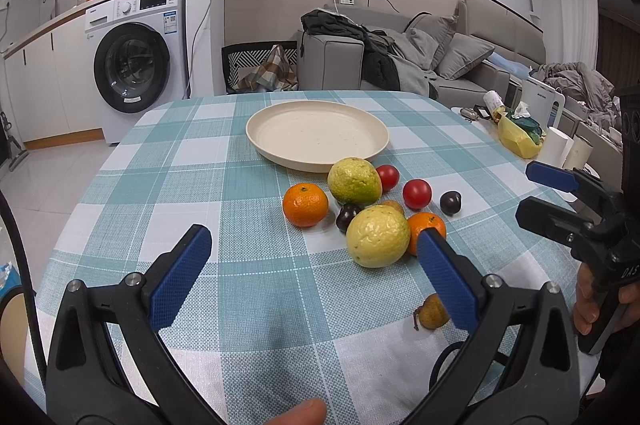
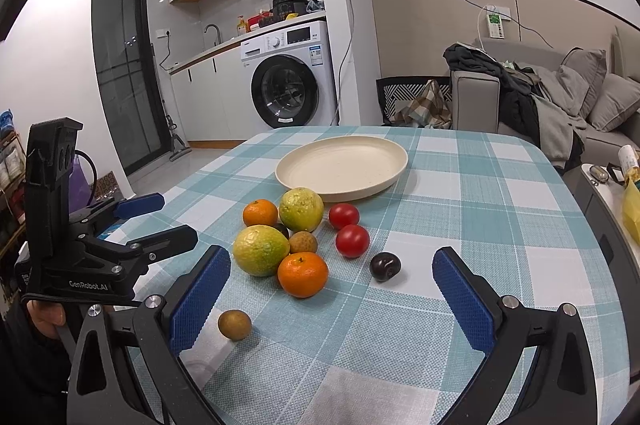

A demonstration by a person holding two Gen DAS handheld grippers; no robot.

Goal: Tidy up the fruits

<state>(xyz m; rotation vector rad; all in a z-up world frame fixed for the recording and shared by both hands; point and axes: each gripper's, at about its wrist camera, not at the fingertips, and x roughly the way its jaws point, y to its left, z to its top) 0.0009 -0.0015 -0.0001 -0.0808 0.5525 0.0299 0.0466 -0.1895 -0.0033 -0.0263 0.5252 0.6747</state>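
An empty cream plate (image 1: 276,141) (image 2: 304,173) sits on the checked tablecloth. In front of it lies a cluster of fruit: two yellow-green guavas (image 1: 378,236) (image 2: 261,249), two oranges (image 1: 305,205) (image 2: 303,273), two red tomatoes (image 1: 417,193) (image 2: 352,240) and dark plums (image 1: 451,202) (image 2: 385,266). A small brown fruit (image 1: 433,312) (image 2: 235,324) lies apart, nearer me. My left gripper (image 1: 314,241) (image 2: 158,221) hovers open just short of the cluster. My right gripper (image 2: 332,261) (image 1: 538,193) is open too, over the near fruit, holding nothing.
A washing machine (image 1: 132,65) and kitchen counter stand behind the table on the left, a grey sofa (image 1: 460,65) with clothes on the right. A side table with a yellow bag (image 1: 516,139) and white rolls sits off the table's right edge.
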